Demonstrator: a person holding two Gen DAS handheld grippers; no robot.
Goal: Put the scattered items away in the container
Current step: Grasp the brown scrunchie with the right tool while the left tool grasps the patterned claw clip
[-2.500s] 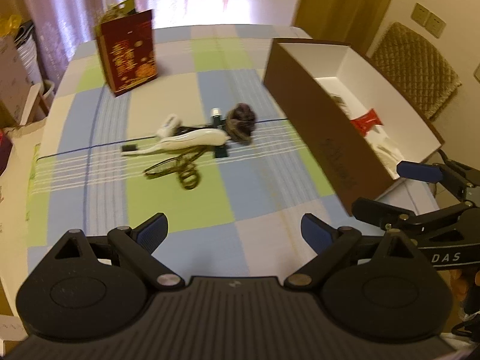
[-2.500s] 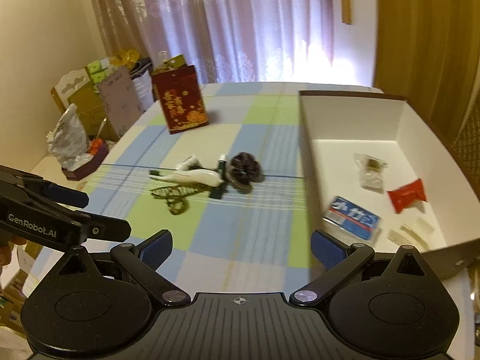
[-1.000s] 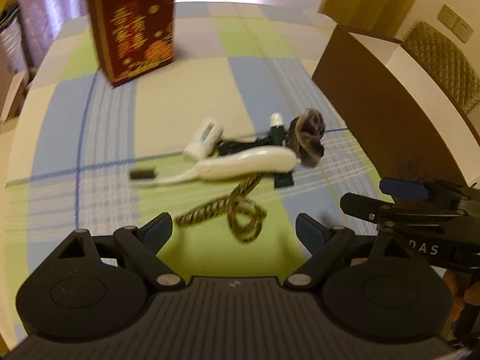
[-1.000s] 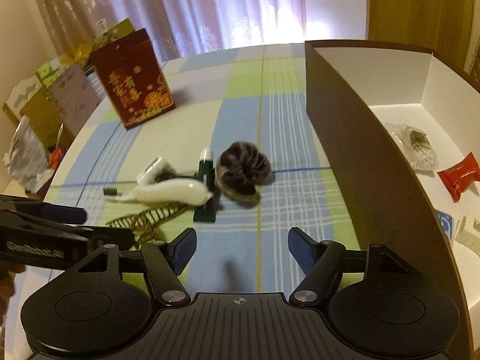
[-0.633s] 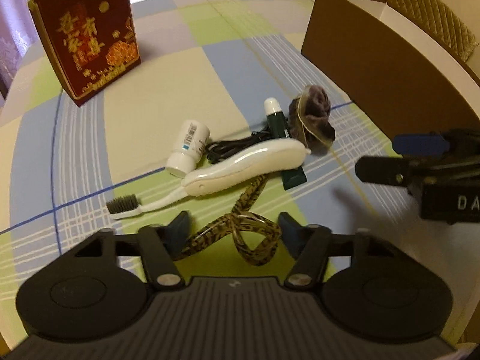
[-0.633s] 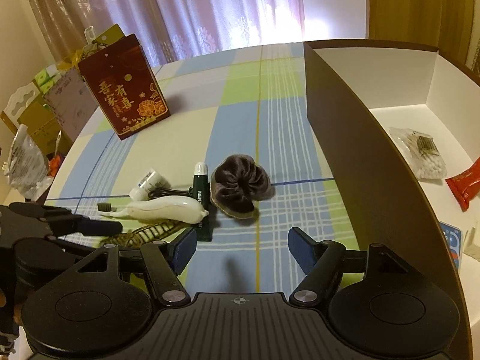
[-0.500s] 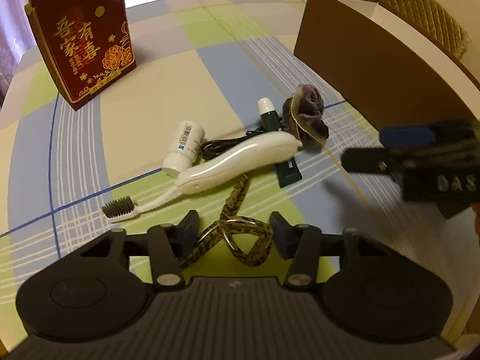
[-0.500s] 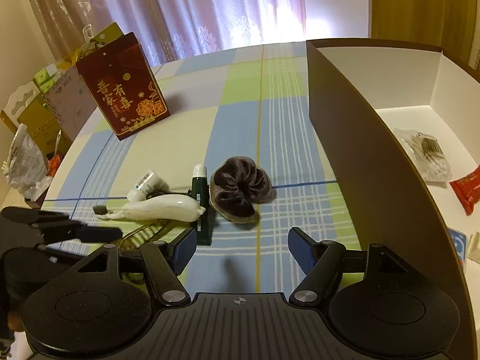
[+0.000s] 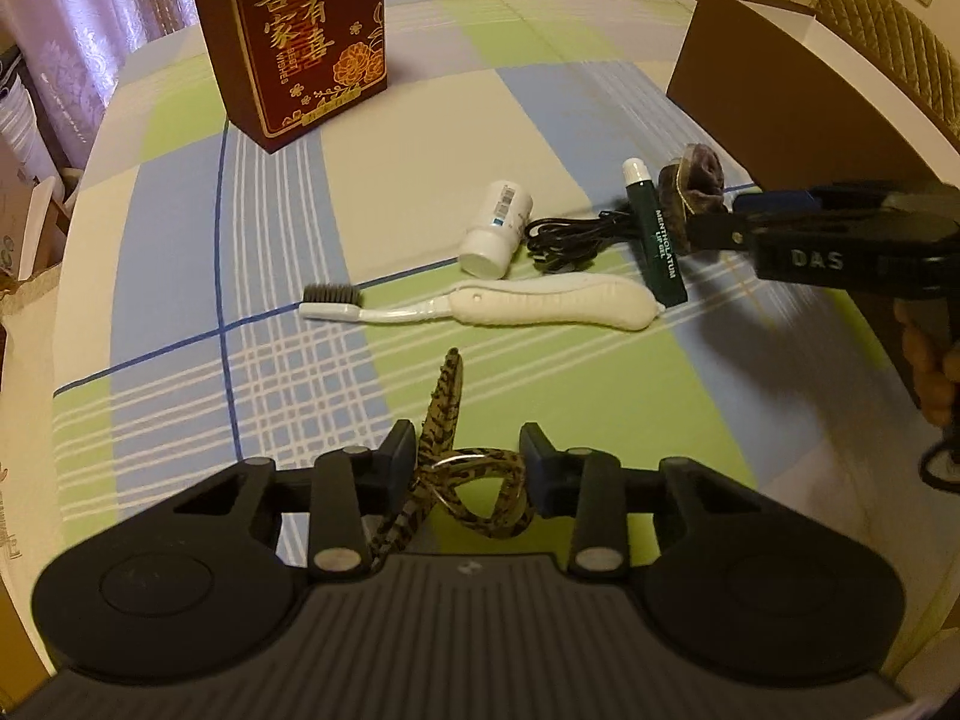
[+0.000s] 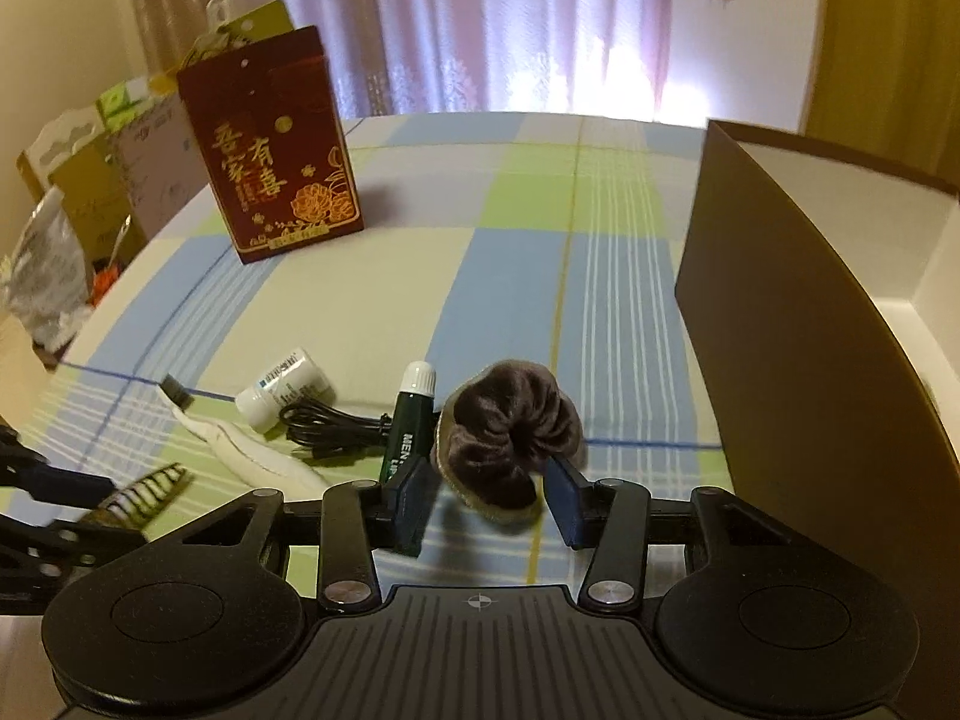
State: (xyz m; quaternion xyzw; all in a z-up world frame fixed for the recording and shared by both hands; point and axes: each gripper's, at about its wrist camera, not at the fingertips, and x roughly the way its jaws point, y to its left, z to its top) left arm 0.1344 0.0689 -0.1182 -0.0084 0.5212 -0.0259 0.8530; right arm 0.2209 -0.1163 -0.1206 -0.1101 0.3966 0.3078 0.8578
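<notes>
Currently we see the left gripper [image 9: 468,462] at lower centre of its view, fingers closed around the leopard-print hair band [image 9: 474,495]. At lower centre of the right view, the right gripper [image 10: 492,495] clamps the brown scrunchie [image 10: 507,426]. At right, the brown box [image 10: 798,360] stands on the checked tablecloth [image 10: 372,288].

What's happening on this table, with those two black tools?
A person is tidying loose items into the brown box. The left tool straddles a leopard-print hair band; the right tool brackets a brown velvet scrunchie. Neither item looks lifted yet. A toothbrush, lip gel tube, small white bottle and black cable lie on the checked cloth.
</notes>
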